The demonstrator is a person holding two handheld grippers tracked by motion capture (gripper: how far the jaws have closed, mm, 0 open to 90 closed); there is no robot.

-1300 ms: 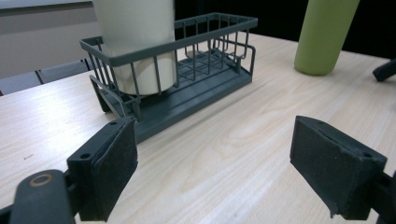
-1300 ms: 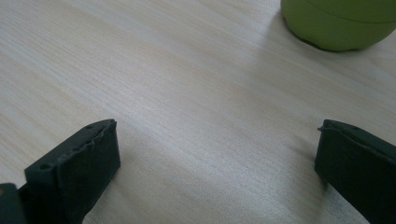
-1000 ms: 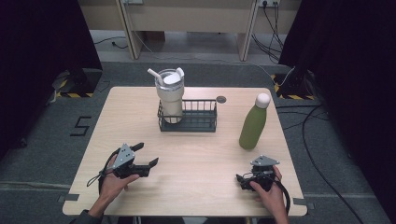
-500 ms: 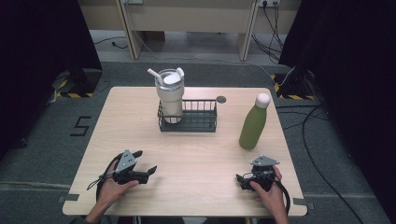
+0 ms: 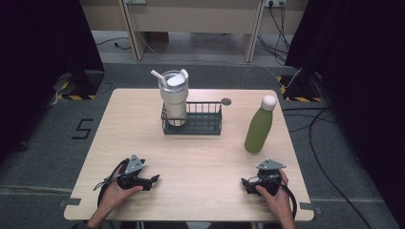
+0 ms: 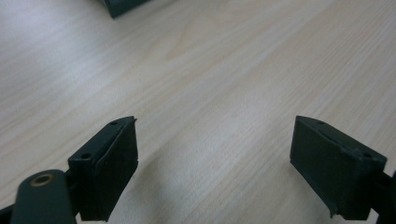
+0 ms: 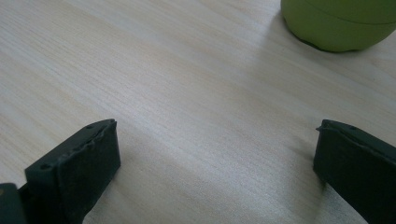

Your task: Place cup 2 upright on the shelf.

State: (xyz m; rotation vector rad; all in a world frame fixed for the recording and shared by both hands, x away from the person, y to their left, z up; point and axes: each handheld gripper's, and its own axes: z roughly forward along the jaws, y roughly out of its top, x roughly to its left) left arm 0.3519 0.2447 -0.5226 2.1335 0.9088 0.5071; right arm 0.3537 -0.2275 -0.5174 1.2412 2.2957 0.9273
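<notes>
Presently: Both Grippers Idle, Bottle Untouched

Presently the green bottle (image 5: 259,125) stands upright at four o'clock of the wire basket (image 5: 192,118), which holds the tumbler (image 5: 173,97). At the bottle's six o'clock, the right gripper (image 5: 246,182) rests with jaws apart. The left gripper (image 5: 154,178), jaws also apart, has dropped nearer the table (image 5: 124,133) edge since a second ago. Judgement: no grasp has begun.

High view: table (image 5: 200,157) evenly lit from overhead, surroundings falling to near black at both sides; image soft overall (fine detail lost); left gripper view and right gripper view: close jaws blurred, wood grain sharper; green bottle (image 7: 343,23) casts a soft shadow; no glare.
</notes>
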